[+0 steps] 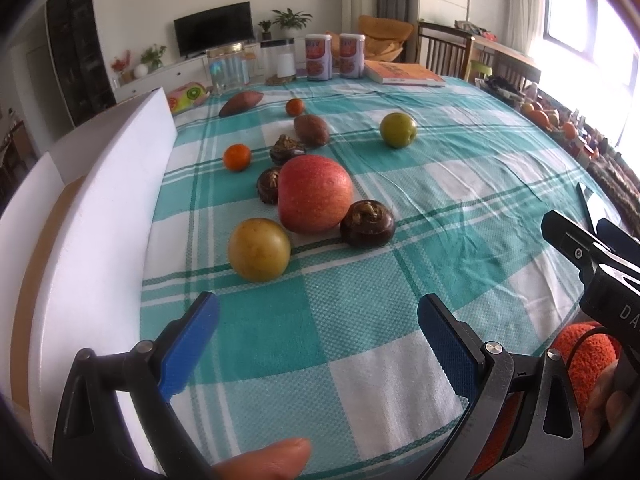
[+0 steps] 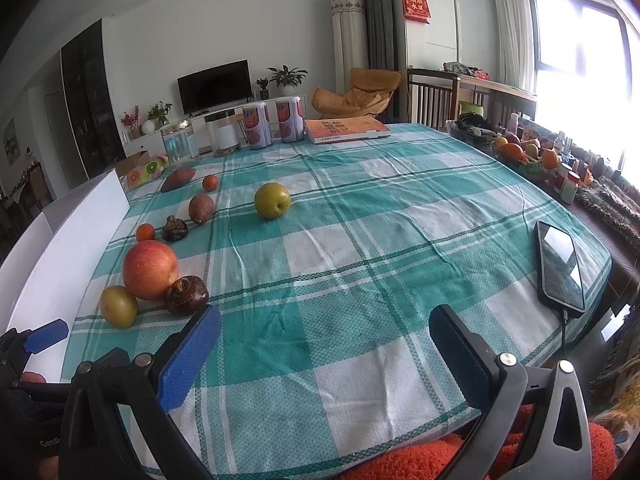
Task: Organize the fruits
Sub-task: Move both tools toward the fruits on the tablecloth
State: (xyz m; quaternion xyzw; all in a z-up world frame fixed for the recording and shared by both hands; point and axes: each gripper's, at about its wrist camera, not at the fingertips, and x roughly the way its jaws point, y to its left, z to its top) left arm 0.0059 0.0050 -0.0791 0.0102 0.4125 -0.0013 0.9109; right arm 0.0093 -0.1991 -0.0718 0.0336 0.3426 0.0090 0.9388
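A red apple (image 1: 315, 194) (image 2: 149, 269) lies on the checked tablecloth (image 1: 360, 320), with a yellow fruit (image 1: 259, 255) (image 2: 118, 306) and a dark water chestnut (image 1: 367, 223) (image 2: 187, 294) close beside it. Further back lie two small oranges (image 1: 237, 157) (image 1: 295, 107), more chestnuts (image 1: 286, 148), a brown passion fruit (image 1: 311, 130) (image 2: 201, 208), a sweet potato (image 1: 241, 103) (image 2: 178, 179) and a green fruit (image 1: 398, 129) (image 2: 272, 200). My left gripper (image 1: 318, 338) is open and empty, just short of the yellow fruit. My right gripper (image 2: 324, 350) is open and empty over bare cloth.
A white foam box (image 1: 100, 208) (image 2: 60, 248) runs along the table's left edge. Jars (image 1: 228, 68), two cans (image 1: 336, 58) and a book (image 1: 404, 73) stand at the back. A phone (image 2: 560, 268) on a cable lies at the right edge; a fruit basket (image 2: 524, 156) sits beyond.
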